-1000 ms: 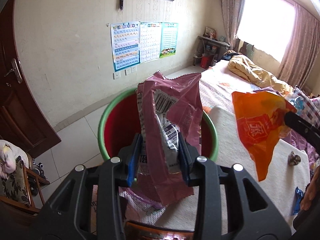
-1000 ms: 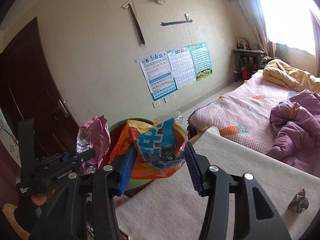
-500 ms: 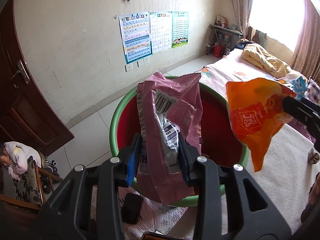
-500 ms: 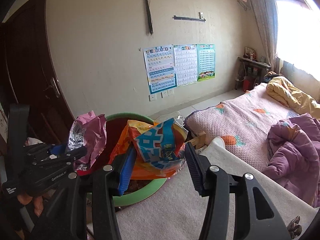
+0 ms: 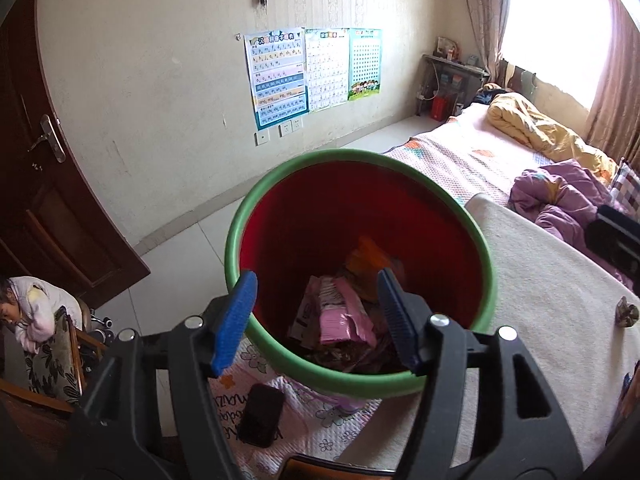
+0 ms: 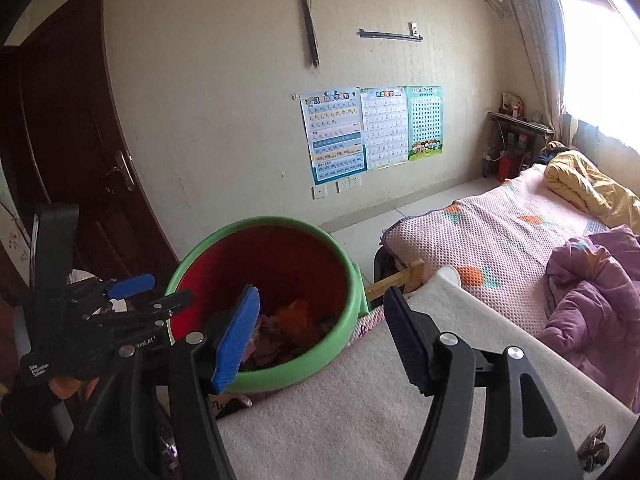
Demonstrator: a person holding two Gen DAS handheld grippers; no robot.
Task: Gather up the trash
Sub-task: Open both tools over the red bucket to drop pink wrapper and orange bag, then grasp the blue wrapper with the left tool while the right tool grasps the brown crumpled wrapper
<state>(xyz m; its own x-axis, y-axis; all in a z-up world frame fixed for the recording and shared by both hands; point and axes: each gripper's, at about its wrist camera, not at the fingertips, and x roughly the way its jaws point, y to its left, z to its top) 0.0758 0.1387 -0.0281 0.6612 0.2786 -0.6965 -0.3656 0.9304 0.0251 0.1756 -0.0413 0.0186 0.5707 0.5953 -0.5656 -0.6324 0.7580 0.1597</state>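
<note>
Both tongs, left (image 5: 316,312) and right (image 6: 320,332), jaws just opened and empty over the bin (image 5: 486,280); pink wrapper (image 5: 340,314) and orange wrapper (image 5: 366,260) lie inside it; one crumpled scrap (image 5: 626,311) remains on the table (image 5: 540,320) beside the bin.

Empty right claw (image 6: 320,324) above bin (image 6: 344,344)

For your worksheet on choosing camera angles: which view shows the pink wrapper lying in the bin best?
The left wrist view: it looks down into the bin, so the pink wrapper lies plain. The right wrist view sees the bin aslant, its trash only a dim heap.
</note>
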